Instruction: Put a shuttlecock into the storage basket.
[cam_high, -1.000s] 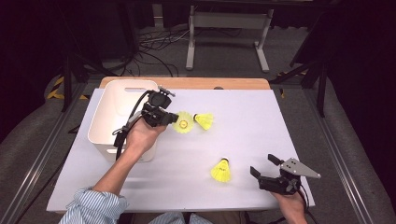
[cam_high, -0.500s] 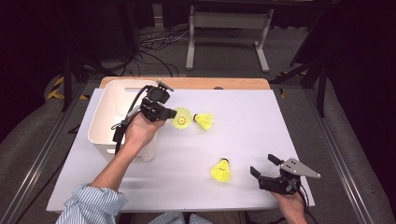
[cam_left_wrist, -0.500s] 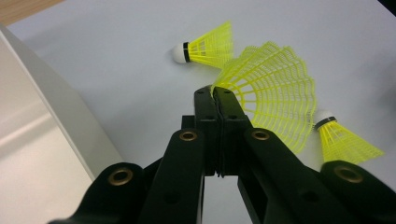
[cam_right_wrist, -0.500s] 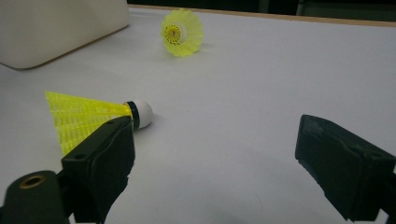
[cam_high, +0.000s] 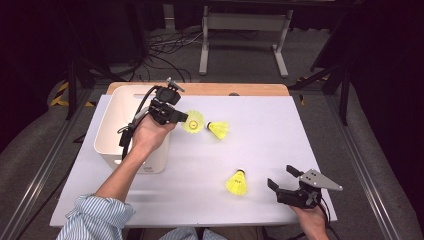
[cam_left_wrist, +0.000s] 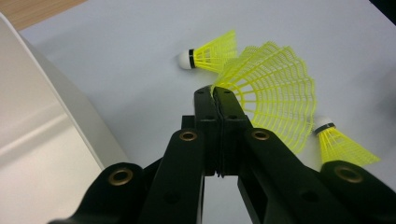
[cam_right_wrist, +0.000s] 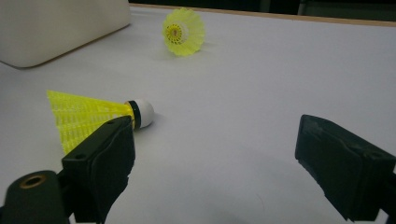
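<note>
Right, left gripper (cam_high: 181, 118) is clamped on the skirt edge of a yellow shuttlecock (cam_high: 193, 121), jaws fully together on the mesh rim in the left gripper view, where the held shuttlecock (cam_left_wrist: 275, 93) fans out to the right of the jaw tips. From the high view it sits lifted off the table, just beside the right wall of the white bin (cam_high: 112, 117), the left hand (cam_high: 149, 134) over the bin's near right corner. Second shuttlecock (cam_high: 218, 129) lies on the white table sheet (cam_high: 280, 125) just right of the held one, cork pointing toward it; can't tell whether they touch. Third shuttlecock (cam_high: 237, 182) lies on its side near the front edge, between the two hands but closer to the right gripper (cam_high: 281, 180). Right gripper jaws stand wide apart with nothing between them, resting low at the front right corner of the sheet. In the right gripper view the near shuttlecock (cam_right_wrist: 93, 116) lies just beyond the left jaw, cork toward the centre of the frame, the other one (cam_right_wrist: 183, 31) farther off near the bin (cam_right_wrist: 60, 28).
</note>
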